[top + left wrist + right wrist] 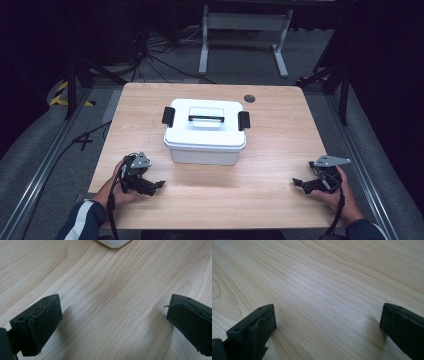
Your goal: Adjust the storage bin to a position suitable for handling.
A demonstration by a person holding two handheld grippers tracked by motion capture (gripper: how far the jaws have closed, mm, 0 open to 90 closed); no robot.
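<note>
Two grippers low over the wooden counter (270,150), one near each front corner. Left gripper (159,184) in the person's left hand (116,187), fingers (42,325) spread wide over bare wood, pointing toward the middle. Right gripper (296,182) in the right hand (340,192), fingers (257,327) likewise wide apart, gripping nothing. Between them and farther back, a white lidded box (205,131) at the counter's centre, lid closed, black latches at both ends, dark handle flat on top. One white corner of it just visible at the top edge of the left gripper view (113,243).
</note>
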